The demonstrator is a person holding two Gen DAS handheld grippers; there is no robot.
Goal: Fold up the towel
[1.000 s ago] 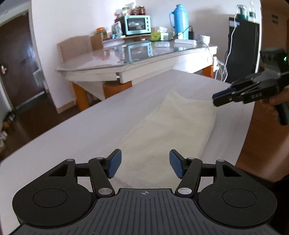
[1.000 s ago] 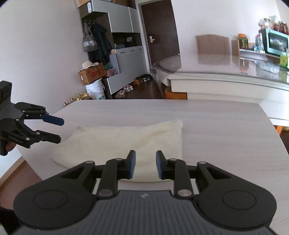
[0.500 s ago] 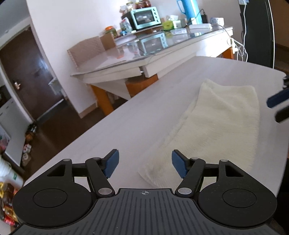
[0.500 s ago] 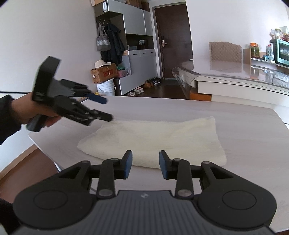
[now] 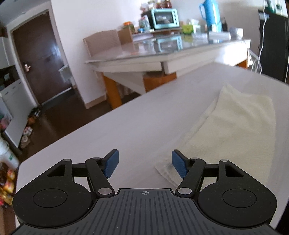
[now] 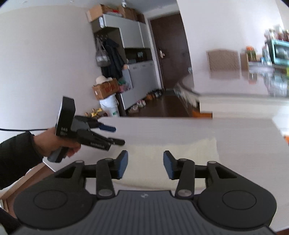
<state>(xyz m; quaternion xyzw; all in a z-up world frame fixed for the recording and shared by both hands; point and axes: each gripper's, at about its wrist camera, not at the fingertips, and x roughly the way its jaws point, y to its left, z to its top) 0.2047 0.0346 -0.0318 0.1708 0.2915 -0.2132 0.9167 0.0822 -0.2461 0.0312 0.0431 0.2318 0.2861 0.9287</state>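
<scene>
Where lettering shows, left tongs (image 6: 118,135) blur it.

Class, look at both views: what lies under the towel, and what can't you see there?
The towel lies flat on the pale table, one layer folded over another, a lower edge showing along its left side. Whatever sits between the layers or beneath them is covered. Neither gripper touches it.

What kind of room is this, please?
Probably a home dining area near the entrance: a toaster oven and thermos stand on a glass-topped table, and shoes lie by the door.
</scene>
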